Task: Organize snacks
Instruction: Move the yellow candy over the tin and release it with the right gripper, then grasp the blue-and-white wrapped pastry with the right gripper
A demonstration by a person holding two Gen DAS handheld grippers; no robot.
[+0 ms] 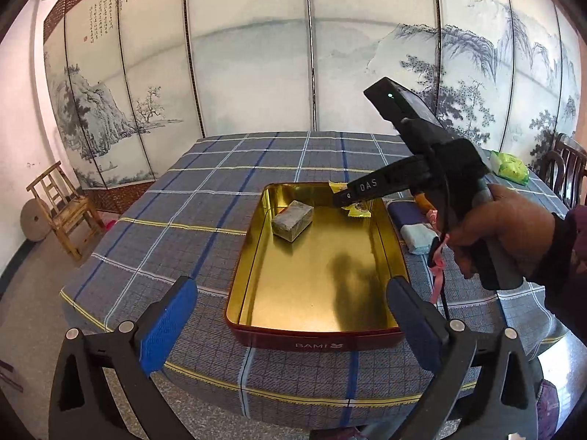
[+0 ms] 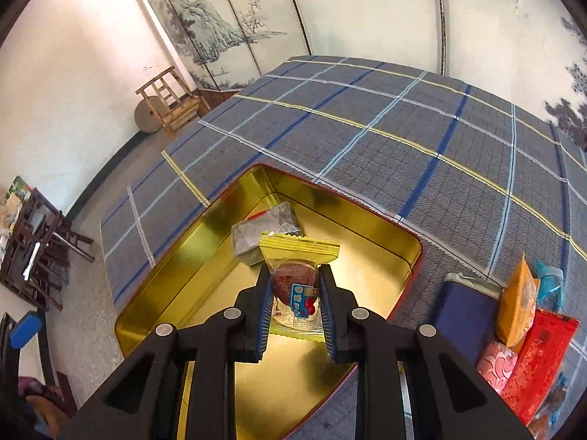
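Right gripper [image 2: 295,295] jaws clamped on yellow snack packet [image 2: 298,253] above gold tin [image 2: 381,227], left gripper [image 1: 290,315] jaws apart.

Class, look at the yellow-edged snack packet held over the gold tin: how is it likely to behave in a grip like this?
The snack packet looks like thin glossy film, so it probably flexes and may slip. The round cake visible inside seems firmer, likely giving the right gripper something to clamp. It hangs unsupported over the tin, suggesting it is light.

A wrapped block [image 1: 292,220] lies in the tin [image 1: 312,337] on the table [image 1: 183,198].
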